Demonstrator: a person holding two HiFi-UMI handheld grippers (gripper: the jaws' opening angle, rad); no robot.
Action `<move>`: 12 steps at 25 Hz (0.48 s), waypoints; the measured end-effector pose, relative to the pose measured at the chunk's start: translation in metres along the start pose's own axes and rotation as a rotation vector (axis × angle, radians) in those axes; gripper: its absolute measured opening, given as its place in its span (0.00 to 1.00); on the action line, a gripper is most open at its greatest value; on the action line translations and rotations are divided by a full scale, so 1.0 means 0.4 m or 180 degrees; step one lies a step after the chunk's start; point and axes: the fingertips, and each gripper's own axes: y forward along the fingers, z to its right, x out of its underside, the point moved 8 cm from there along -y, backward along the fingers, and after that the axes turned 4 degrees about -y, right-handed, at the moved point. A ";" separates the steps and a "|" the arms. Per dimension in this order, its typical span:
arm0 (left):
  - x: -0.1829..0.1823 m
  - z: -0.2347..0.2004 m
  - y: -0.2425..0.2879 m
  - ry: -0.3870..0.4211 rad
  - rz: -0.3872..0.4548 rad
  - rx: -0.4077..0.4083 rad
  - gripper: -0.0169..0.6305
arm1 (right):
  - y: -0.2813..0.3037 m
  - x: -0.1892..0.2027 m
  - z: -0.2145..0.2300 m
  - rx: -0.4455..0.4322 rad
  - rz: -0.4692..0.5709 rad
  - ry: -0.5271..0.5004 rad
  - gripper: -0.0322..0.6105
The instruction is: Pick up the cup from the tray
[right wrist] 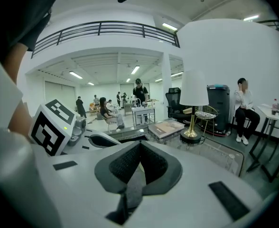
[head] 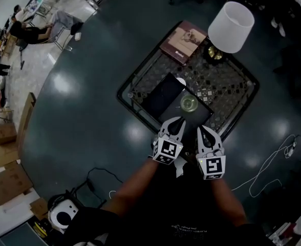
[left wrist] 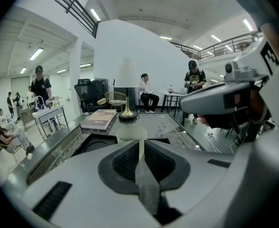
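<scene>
A clear glass cup (head: pixel 189 104) stands on the near right part of a black tray (head: pixel 163 94), which lies on a glass-topped table (head: pixel 232 81). My left gripper (head: pixel 178 120) hovers just short of the cup, its jaws shut with nothing between them. In the left gripper view the cup (left wrist: pixel 131 133) shows right beyond the closed tips of the left gripper (left wrist: pixel 140 144). My right gripper (head: pixel 202 129) is beside it, a little nearer to me, also shut and empty. The right gripper view shows its closed tips (right wrist: pixel 139 146) and the left gripper's marker cube (right wrist: pixel 51 125).
A lamp with a white shade (head: pixel 231 26) and brass base (head: pixel 214 53) stands at the table's far right. A book (head: pixel 184 41) lies at the far edge. Cables (head: pixel 273 163) trail on the dark floor to the right. People sit and stand in the room behind.
</scene>
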 end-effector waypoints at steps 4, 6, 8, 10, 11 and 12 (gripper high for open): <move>0.021 -0.005 0.040 -0.0059 -0.0154 -0.0075 0.26 | 0.007 0.013 0.014 -0.0026 -0.0008 0.0053 0.06; 0.032 -0.007 0.061 -0.0118 -0.0236 -0.0068 0.38 | 0.007 0.017 0.018 -0.0046 -0.0013 0.0065 0.06; 0.040 -0.005 0.079 -0.0200 -0.0285 -0.0070 0.50 | 0.003 0.023 0.020 -0.0082 -0.0019 0.0060 0.06; 0.036 -0.013 0.098 -0.0226 -0.0295 -0.0100 0.55 | 0.003 0.020 0.024 -0.0084 0.0017 0.0077 0.06; 0.032 -0.018 0.111 -0.0229 -0.0297 -0.0112 0.57 | 0.003 0.018 0.028 -0.0076 0.0026 0.0091 0.06; 0.028 -0.022 0.126 -0.0230 -0.0304 -0.0123 0.58 | 0.002 0.016 0.032 -0.0065 0.0035 0.0106 0.06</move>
